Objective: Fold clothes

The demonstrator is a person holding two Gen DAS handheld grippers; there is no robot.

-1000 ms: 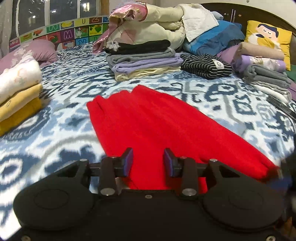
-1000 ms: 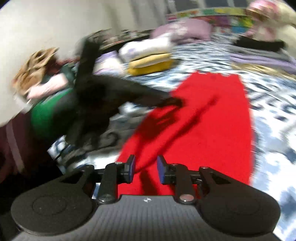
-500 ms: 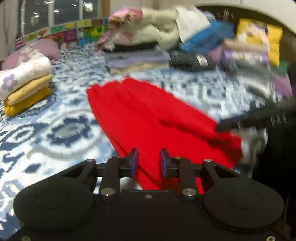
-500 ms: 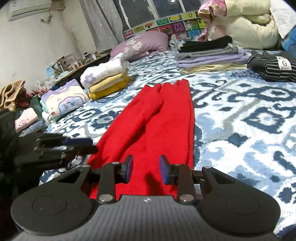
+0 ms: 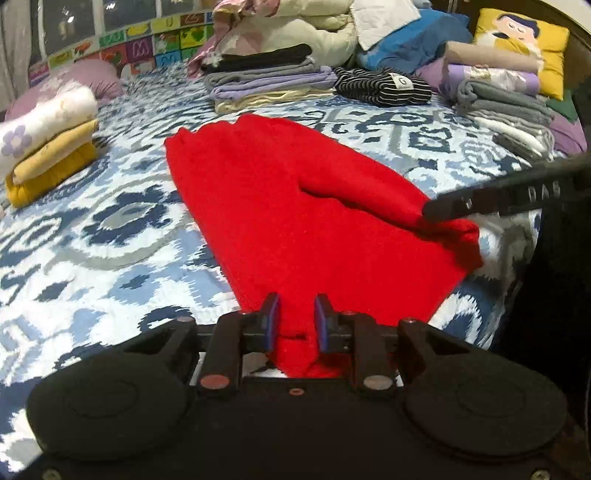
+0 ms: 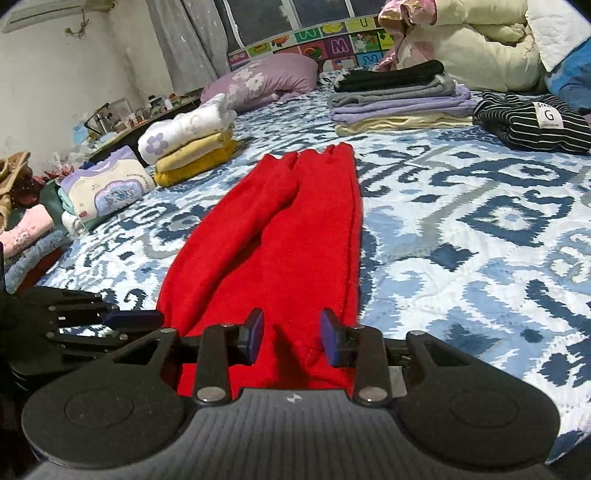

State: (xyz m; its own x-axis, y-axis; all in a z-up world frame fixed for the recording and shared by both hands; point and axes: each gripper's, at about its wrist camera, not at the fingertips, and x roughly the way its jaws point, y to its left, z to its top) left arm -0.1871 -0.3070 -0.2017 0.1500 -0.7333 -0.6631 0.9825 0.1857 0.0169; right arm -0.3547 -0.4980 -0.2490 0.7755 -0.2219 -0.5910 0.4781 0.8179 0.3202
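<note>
A long red garment [image 5: 295, 206] lies folded lengthwise on the blue-and-white patterned bed [image 5: 110, 236]. My left gripper [image 5: 295, 314] is at its near end, shut on a bunch of red cloth that stands up between the pads. In the right wrist view the same garment [image 6: 280, 236] runs away from me. My right gripper [image 6: 291, 325] hovers over its near end with jaws opening; a low ridge of cloth lies between them, untouched by the pads. The right gripper [image 5: 428, 212] shows side-on at the garment's right corner. The left gripper [image 6: 147, 318] shows at the left edge.
Folded stacks ring the bed: white and yellow [image 5: 48, 147], grey and lilac [image 5: 266, 81], a striped black garment [image 5: 384, 86], greys [image 5: 506, 107]. Heaped bedding [image 5: 295, 26] and a yellow cushion [image 5: 521, 40] sit behind. More clothes [image 6: 107, 184] lie at the left bed edge.
The left jaws have narrowed onto the garment's near end. The right gripper has swung round to look along the garment, and its jaws have widened.
</note>
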